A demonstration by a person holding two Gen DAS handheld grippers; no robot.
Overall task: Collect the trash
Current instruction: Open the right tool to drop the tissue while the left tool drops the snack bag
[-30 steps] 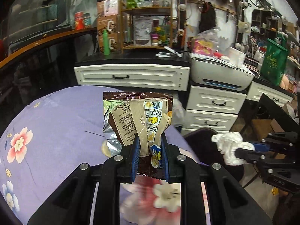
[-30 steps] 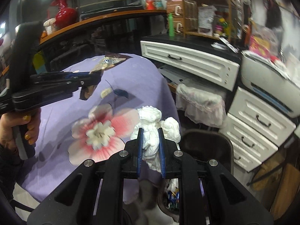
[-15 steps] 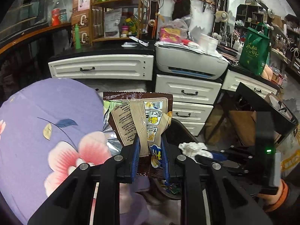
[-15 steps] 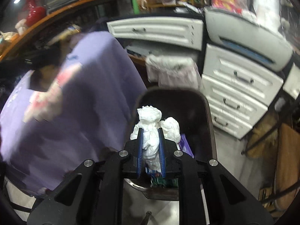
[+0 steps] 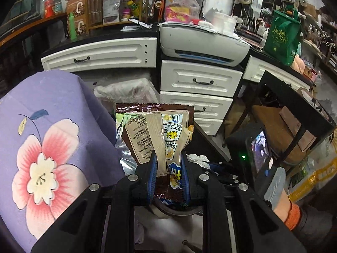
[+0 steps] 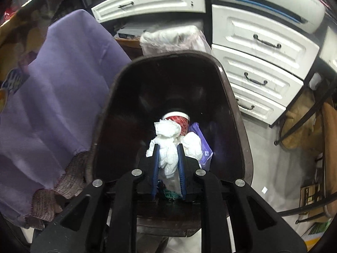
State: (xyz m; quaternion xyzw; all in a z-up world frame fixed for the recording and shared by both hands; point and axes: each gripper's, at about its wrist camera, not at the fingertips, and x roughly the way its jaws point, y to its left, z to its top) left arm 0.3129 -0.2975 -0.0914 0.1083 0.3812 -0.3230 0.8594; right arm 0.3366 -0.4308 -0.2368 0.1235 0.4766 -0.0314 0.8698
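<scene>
My left gripper [image 5: 167,162] is shut on a brown snack wrapper [image 5: 154,130] and holds it upright beside the purple floral tablecloth [image 5: 48,139], above the floor. My right gripper [image 6: 168,154] is shut on a crumpled white tissue [image 6: 167,145] and holds it over the open mouth of a dark brown trash bin [image 6: 236,113]. Inside the bin lie a red paper cup [image 6: 179,120] and a purple packet [image 6: 203,147]. In the left wrist view the right gripper [image 5: 219,166] and its tissue [image 5: 195,158] show just right of the wrapper.
White drawers [image 5: 200,82] and a printer [image 5: 202,42] stand behind the bin. A plastic-lined basket [image 6: 170,40] sits beyond the bin. A black metal frame [image 5: 294,103] with cardboard stands at the right. The tablecloth [image 6: 52,97] hangs left of the bin.
Both grippers swung right, away from the table. My right gripper came down over the bin's mouth with the tissue; the left one followed with the wrapper.
</scene>
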